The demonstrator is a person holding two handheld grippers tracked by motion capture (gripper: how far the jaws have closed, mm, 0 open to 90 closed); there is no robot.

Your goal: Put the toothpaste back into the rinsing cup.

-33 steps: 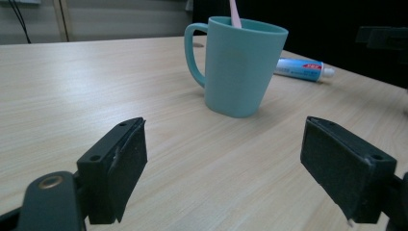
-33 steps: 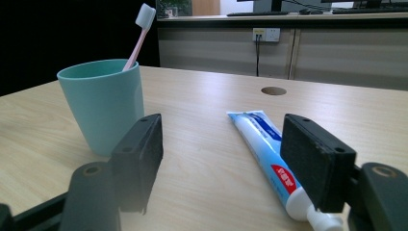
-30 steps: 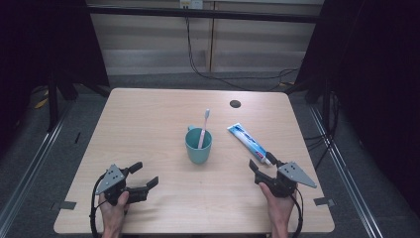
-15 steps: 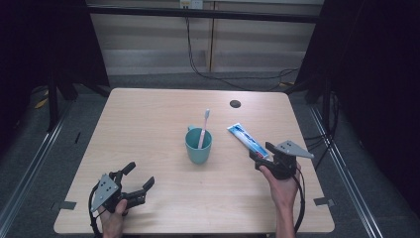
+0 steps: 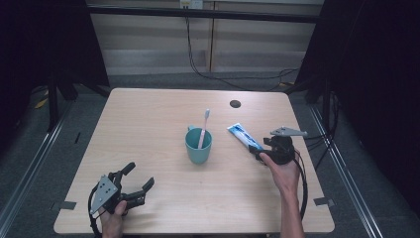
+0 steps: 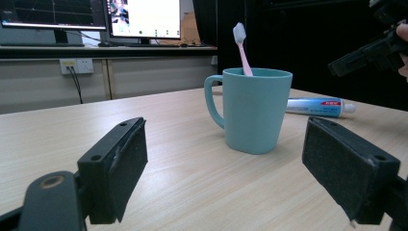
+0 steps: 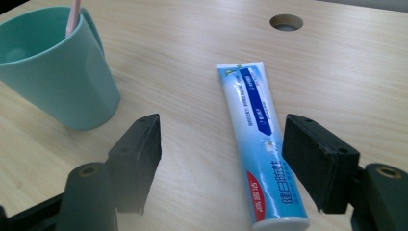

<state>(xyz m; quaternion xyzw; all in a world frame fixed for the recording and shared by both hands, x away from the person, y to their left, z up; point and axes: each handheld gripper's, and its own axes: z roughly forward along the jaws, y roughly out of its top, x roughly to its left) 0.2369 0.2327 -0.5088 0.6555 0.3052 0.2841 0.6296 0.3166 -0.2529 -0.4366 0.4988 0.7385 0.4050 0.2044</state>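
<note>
Nearest, left tool (image 5: 132, 184): held in the person's left hand (image 5: 113, 220) at the near left corner of the table (image 5: 148, 129); jaws spread wide with nothing between them, aimed toward the mug.
Left tool's own view: its two black pads (image 6: 122, 168) stand well apart, with the mug framed in the gap farther off on the bare wood.
Right tool (image 7: 221, 161): held in the right hand (image 5: 283, 171) near the right edge of the table; jaws spread, one on each side of the toothpaste's cap end, not touching it as far as the right gripper view shows.
Toothpaste (image 7: 257, 144): a blue and white tube lying flat on the table, right of the mug, cap end toward the person, flat crimped end pointing away.
Mug (image 5: 198, 145): teal, upright at the middle of the table, handle on its far left side.
Toothbrush (image 5: 203, 128): pink handle, white head, standing in the mug and leaning away.
Farthest, hole (image 5: 235, 103): a round dark opening in the tabletop beyond the toothpaste.
</note>
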